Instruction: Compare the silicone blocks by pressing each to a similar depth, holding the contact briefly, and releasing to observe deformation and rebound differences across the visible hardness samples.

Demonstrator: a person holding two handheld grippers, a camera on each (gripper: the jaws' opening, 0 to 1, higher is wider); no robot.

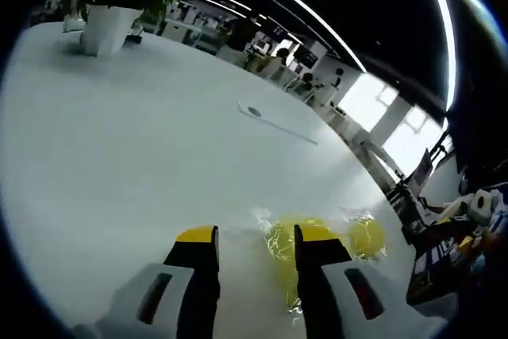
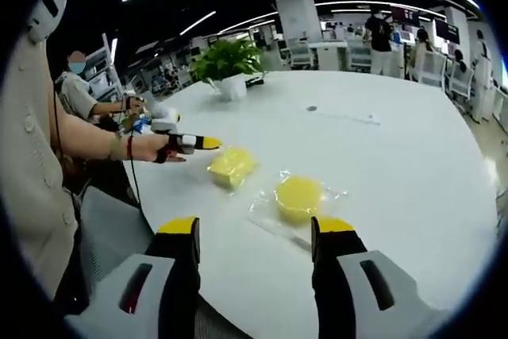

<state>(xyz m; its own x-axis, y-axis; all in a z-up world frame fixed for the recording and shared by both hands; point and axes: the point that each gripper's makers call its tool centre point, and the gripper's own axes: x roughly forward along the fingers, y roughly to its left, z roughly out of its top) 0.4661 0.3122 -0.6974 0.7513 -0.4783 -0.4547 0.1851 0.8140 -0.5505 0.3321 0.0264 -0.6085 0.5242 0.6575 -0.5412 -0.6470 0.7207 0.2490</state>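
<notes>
Two yellow silicone blocks lie on a white table [image 2: 397, 164]. In the right gripper view, one block [image 2: 232, 166] sits left of centre and a rounder one [image 2: 298, 196] rests on clear plastic wrap. My right gripper [image 2: 255, 226] is open above the table's near edge, short of both blocks. My left gripper [image 2: 192, 144], held in a person's hand, points at the left block from just beside it. In the left gripper view, the left gripper [image 1: 255, 236] stands open. One wrapped block [image 1: 284, 244] is partly hidden behind its right-hand jaw, the other block [image 1: 367, 236] farther right.
A potted plant [image 2: 228, 65] [image 1: 111, 5] stands at the table's far side. A small round port [image 2: 311, 108] [image 1: 252, 111] is set in the tabletop. A seated person [image 2: 79, 89] is off the table's left edge, and others stand at desks behind [image 2: 379, 33].
</notes>
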